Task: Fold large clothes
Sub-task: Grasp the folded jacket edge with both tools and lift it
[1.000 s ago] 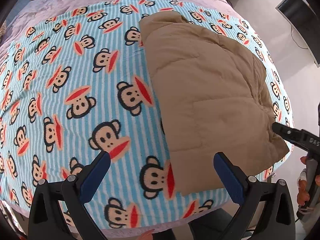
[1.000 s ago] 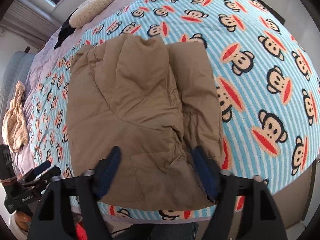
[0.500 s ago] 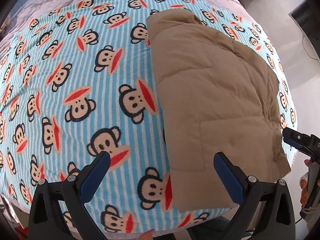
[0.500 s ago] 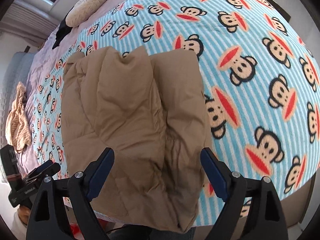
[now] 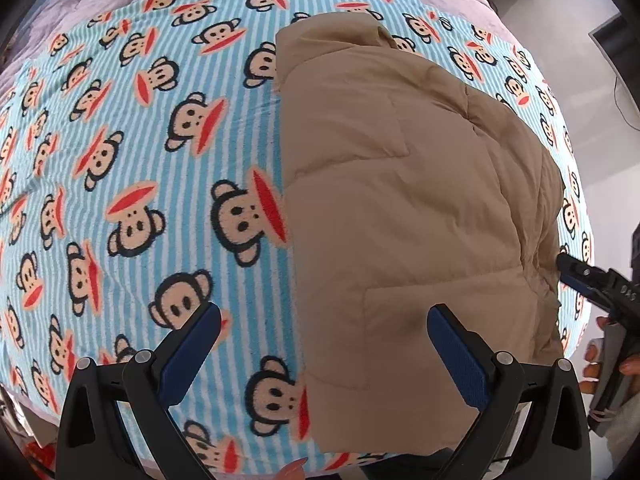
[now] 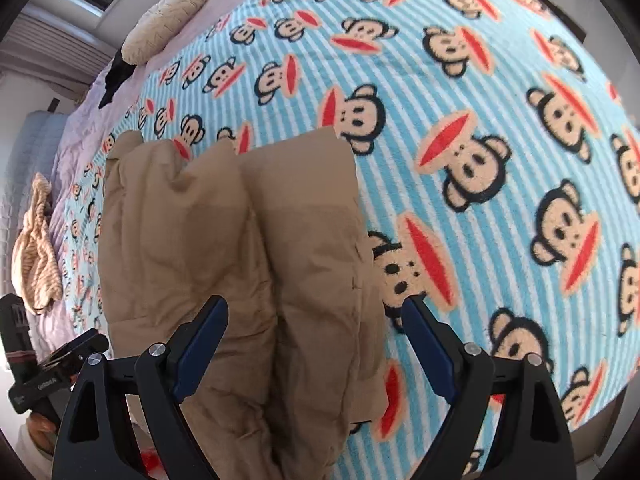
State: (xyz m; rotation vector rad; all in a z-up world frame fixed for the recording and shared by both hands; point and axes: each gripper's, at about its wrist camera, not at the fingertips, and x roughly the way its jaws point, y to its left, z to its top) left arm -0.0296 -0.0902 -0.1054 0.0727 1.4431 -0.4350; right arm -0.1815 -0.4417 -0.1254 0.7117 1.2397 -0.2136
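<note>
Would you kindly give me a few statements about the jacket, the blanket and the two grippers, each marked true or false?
1. The tan jacket lies on the monkey-print blanket. True.
2. The left gripper is clamped on the jacket. False: its jaws stand open, holding nothing.
3. The right gripper is open above the jacket's near end. True.
4. The blanket is plain grey. False: it is blue-and-white striped.
5. A cream pillow lies at the far end of the bed. True.
</note>
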